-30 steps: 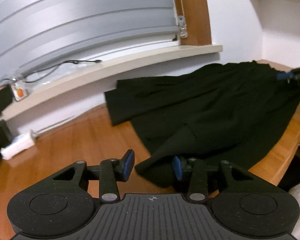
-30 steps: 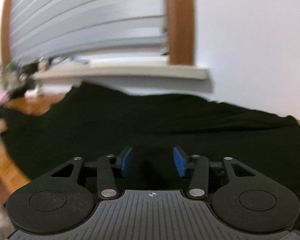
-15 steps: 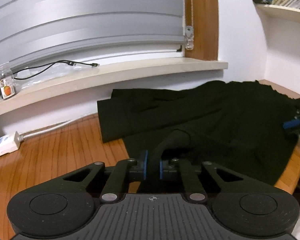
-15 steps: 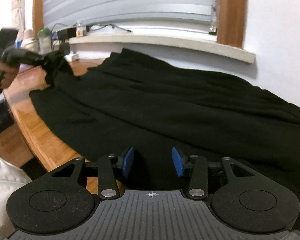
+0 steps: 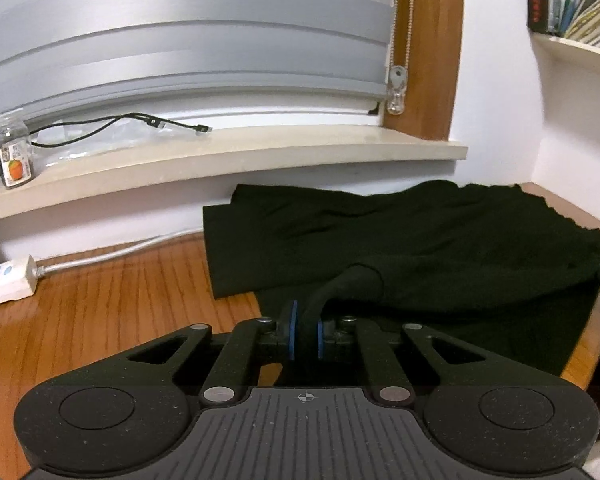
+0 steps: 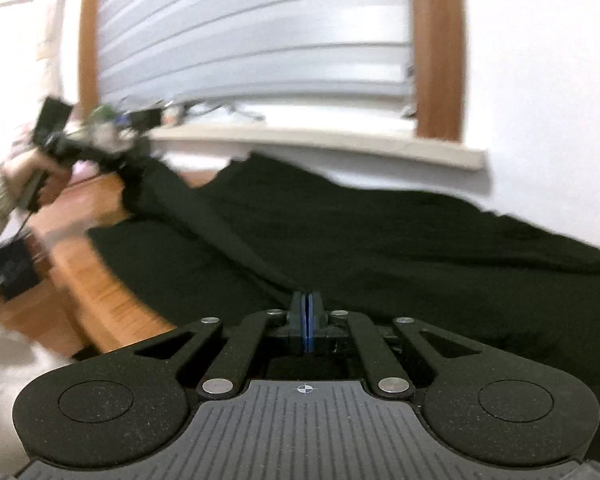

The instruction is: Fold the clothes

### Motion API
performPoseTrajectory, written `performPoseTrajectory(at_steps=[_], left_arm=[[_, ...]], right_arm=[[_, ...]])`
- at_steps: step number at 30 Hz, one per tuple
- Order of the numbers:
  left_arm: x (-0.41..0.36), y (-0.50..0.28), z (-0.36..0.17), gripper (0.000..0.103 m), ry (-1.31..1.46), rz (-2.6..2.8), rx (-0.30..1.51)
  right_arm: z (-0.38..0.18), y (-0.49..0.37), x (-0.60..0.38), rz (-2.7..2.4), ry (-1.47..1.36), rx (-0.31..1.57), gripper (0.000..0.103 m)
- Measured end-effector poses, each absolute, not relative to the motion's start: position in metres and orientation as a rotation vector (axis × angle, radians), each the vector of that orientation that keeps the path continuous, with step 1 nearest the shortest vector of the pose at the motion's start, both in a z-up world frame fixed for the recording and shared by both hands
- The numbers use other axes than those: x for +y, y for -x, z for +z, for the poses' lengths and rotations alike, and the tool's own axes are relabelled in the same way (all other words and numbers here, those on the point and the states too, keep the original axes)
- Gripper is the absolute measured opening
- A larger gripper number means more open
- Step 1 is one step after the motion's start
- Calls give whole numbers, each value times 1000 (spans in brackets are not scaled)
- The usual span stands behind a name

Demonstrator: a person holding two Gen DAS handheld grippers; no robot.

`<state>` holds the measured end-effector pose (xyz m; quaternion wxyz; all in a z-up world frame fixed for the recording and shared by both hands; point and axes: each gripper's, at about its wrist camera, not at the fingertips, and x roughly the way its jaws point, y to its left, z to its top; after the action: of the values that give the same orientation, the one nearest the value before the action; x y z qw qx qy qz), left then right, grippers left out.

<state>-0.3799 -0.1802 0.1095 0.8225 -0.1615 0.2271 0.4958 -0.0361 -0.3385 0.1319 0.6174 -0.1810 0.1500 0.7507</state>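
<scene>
While the black garment lies spread on the wooden table below the windowsill, the left gripper pinches a raised fold of its near edge. The right gripper, spread half a second ago, now has its blue pads pressed together on the cloth's edge. A small bottle at the windowsill's left end bears an orange-fruit label; its writing is unreadable.

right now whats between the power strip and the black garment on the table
Bare wooden tabletop only; nothing sits between the power strip and the black garment, as the left wrist view shows.
</scene>
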Motion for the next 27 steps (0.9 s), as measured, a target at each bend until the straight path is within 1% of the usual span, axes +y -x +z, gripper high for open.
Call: performPoseTrajectory(at_steps=[3, 6, 8, 14, 15, 16, 18, 27], left_arm=[[-195, 385, 106, 13, 336, 1055, 495], [-209, 390, 103, 17, 329, 1055, 507], [-218, 395, 101, 18, 323, 1061, 511], [-235, 417, 108, 18, 299, 1133, 492], [-237, 420, 109, 19, 300, 1142, 487], [-238, 423, 110, 19, 299, 1155, 484], [-237, 428, 110, 19, 305, 1166, 478], [-233, 422, 105, 19, 317, 1142, 476]], right_arm=[[119, 43, -338, 1733, 491, 372, 2], [118, 40, -337, 1731, 486, 392, 4], [119, 36, -337, 1725, 472, 398, 9], [128, 36, -333, 1735, 437, 376, 13], [129, 39, -331, 1743, 433, 372, 14], [130, 44, -326, 1752, 434, 366, 15], [130, 56, -316, 1769, 435, 351, 22], [139, 128, -251, 1898, 482, 287, 27]])
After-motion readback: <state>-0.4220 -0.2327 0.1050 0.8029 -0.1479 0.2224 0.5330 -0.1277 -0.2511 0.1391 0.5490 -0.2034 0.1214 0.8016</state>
